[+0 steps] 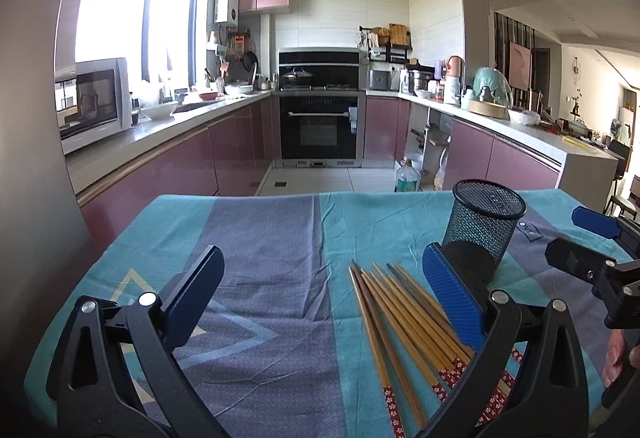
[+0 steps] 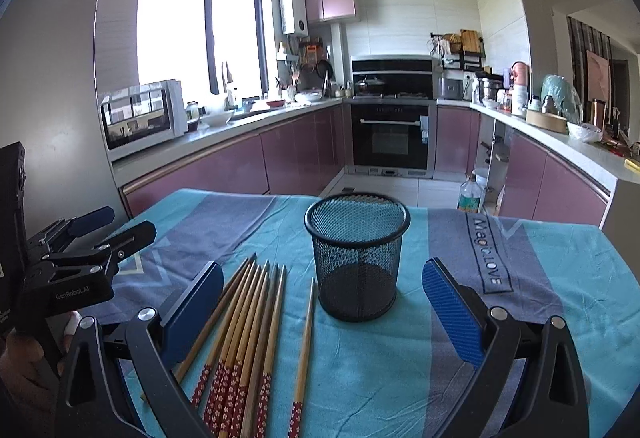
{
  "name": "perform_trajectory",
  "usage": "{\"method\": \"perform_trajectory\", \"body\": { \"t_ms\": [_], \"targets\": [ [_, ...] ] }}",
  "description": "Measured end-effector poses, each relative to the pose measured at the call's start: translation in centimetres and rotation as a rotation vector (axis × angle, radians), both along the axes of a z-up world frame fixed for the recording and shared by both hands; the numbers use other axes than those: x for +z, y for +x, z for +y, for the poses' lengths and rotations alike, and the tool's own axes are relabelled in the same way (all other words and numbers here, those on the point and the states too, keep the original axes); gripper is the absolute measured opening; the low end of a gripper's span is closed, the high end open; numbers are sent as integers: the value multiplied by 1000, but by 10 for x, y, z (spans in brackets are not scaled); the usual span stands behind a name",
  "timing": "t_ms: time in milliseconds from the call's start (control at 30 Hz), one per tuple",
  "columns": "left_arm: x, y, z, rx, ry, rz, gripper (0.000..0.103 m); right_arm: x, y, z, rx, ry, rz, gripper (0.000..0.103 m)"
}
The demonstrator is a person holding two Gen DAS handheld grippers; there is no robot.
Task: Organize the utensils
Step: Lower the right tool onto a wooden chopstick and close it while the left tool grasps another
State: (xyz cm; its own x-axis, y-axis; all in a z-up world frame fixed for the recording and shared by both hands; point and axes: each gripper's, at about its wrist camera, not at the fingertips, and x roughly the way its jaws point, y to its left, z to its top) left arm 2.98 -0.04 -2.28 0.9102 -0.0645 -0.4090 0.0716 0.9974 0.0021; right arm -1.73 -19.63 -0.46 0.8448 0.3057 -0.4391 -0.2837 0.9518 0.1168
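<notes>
Several wooden chopsticks (image 1: 404,312) with red flowered ends lie side by side on the cloth-covered table (image 1: 272,238). One chopstick (image 2: 306,338) lies apart, nearer the holder. A black mesh holder (image 2: 357,254) stands upright and empty behind them. My left gripper (image 1: 324,278) is open above the cloth, left of the bundle, its right finger over the chopstick ends. My right gripper (image 2: 324,292) is open, with the chopsticks (image 2: 244,326) and the holder's base between its fingers. Each view shows the other gripper at its side: the right gripper (image 1: 592,242), the left gripper (image 2: 104,234).
The table cloth (image 2: 540,278) is teal and grey with printed lettering. Beyond the far table edge is the kitchen floor with a plastic bottle (image 2: 470,194), purple cabinets, an oven (image 2: 390,136) and a microwave (image 2: 142,118) on the counter.
</notes>
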Motion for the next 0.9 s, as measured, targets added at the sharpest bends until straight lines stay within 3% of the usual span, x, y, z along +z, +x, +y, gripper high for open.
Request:
{"method": "perform_trajectory", "body": {
  "t_ms": [100,300,467,767,900],
  "targets": [
    [-9,9,2,-15,6,55,98,-14,12,5,22,-23,88,88],
    [-33,33,-7,-46,70,165,91,-40,36,17,74,-59,258,64],
    [-53,54,-15,-58,120,260,84,-56,53,26,98,-82,349,45],
    [-77,76,-16,-99,155,361,77,-64,69,33,117,-110,393,44],
    [-86,90,-16,-111,161,414,70,-67,74,34,122,-117,409,44]
  ]
}}
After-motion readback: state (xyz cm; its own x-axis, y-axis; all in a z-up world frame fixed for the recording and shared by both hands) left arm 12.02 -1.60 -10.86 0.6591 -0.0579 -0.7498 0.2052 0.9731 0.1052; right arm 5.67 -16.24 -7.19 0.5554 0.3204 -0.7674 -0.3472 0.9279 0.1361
